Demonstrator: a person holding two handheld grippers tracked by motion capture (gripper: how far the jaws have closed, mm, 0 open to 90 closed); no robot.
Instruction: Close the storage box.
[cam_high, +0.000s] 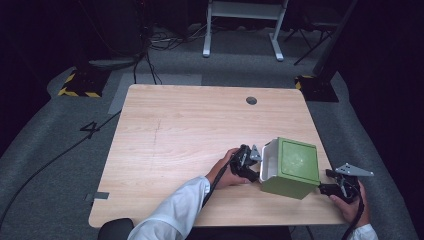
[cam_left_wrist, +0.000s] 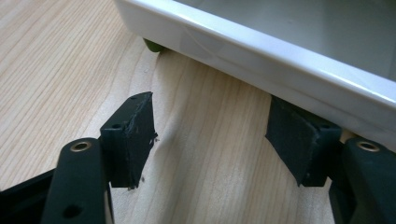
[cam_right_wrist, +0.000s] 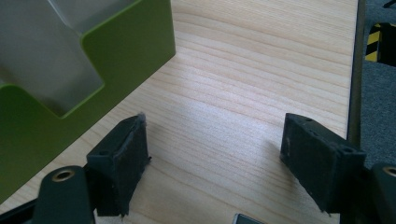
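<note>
A green box (cam_high: 292, 167) with a white inner drawer (cam_high: 267, 159) lies near the table's front right. The drawer sticks out a little on the box's left side. My left gripper (cam_high: 252, 162) sits right at the drawer's white rim (cam_left_wrist: 261, 51), open, with bare wood between its pads (cam_left_wrist: 135, 140). My right gripper (cam_high: 330, 184) rests by the box's right front corner, open and empty. In the right gripper view the green wall (cam_right_wrist: 116, 56) with a cut-out showing the translucent drawer stands just left of the pads (cam_right_wrist: 121, 163).
The wooden table (cam_high: 190, 130) has a round cable hole (cam_high: 251, 100) at the back. Its right edge (cam_right_wrist: 353, 93) runs close beside my right gripper. Cables and stand bases lie on the grey floor behind the table.
</note>
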